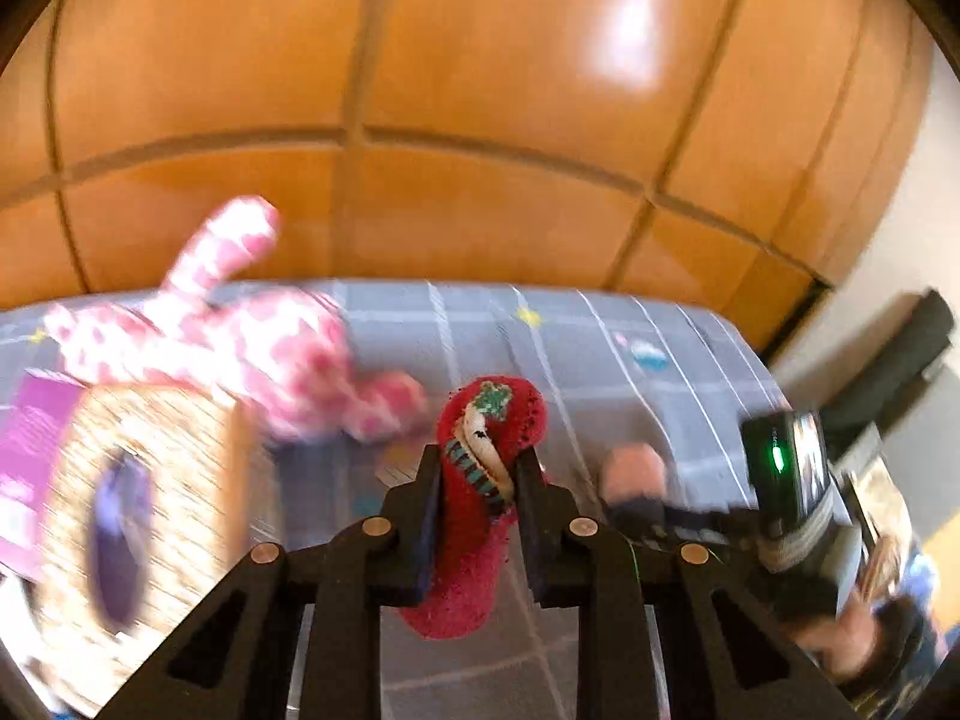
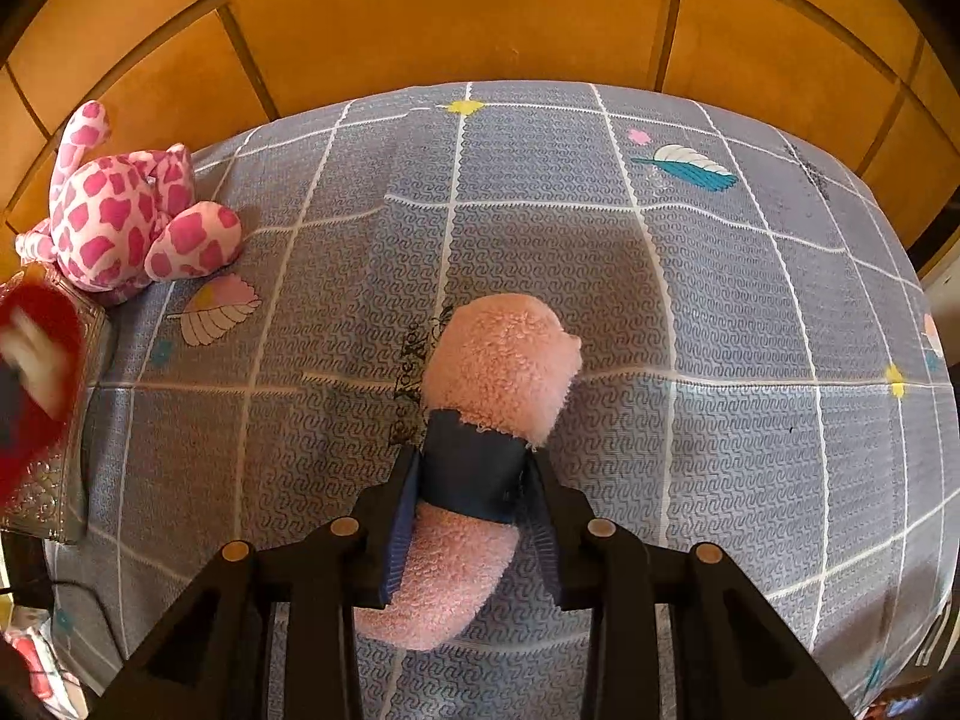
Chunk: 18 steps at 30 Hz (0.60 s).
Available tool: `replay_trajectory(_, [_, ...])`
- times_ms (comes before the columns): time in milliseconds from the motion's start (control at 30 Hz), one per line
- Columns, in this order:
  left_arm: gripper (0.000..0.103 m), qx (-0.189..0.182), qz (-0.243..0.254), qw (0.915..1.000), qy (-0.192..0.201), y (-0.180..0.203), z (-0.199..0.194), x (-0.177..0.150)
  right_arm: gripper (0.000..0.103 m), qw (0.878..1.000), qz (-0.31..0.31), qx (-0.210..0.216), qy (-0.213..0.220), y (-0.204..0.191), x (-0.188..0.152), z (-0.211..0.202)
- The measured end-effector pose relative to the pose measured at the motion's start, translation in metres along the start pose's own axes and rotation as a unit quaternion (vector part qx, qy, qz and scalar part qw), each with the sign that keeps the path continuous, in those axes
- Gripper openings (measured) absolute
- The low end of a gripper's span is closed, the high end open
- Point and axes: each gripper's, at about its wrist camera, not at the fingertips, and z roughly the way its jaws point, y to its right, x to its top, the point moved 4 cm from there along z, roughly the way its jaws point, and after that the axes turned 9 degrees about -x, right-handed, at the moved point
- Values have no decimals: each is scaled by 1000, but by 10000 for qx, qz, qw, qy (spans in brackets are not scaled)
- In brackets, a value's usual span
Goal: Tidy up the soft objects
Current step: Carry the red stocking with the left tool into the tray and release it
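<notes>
Red sock (image 1: pixel 474 516) clamped in left tool (image 1: pixel 477 480); pink slipper (image 2: pixel 486 420) pinched at its dark band by right tool (image 2: pixel 474 480) over the counter (image 2: pixel 720 312).

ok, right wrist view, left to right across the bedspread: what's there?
Red sock at the left edge → pink spotted plush toy → pink fuzzy sock in the right hand-held gripper → teal feather print.
</notes>
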Motion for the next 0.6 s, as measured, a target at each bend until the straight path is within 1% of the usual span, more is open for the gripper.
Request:
replay_trajectory(100, [23, 356, -163, 9990, 227, -25, -19, 25, 34, 10000, -34, -22, 17, -1, 0, 0])
replay_trajectory(167, [23, 672, -276, 9966, 394, -49, -36, 39, 34, 10000, -55, -35, 25, -1, 0, 0])
replay_trajectory(200, [23, 772, -320, 9955, 444, -58, -41, 42, 34, 10000, -63, -43, 26, -3, 1, 1])
replay_trajectory(300, [23, 1249, -535, 9889, 594, -98, -65, 49, 34, 9999, -102, -74, 37, -4, 1, 1])
replay_trajectory(367, [23, 1449, -699, 9850, 625, -123, -78, 47, 34, 9998, -137, -98, 49, -5, 1, 0])
replay_trajectory(467, [23, 1788, -899, 9778, 625, -156, -100, 34, 34, 9997, -193, -138, 69, -6, 1, 0])
replay_trajectory(533, [23, 1920, -1078, 9737, 582, -177, -114, 19, 34, 9996, -219, -155, 80, -7, 0, -1])
replay_trajectory(600, [23, 1992, -1223, 9708, 546, -190, -126, 4, 34, 9995, -253, -180, 94, -7, 0, -1])
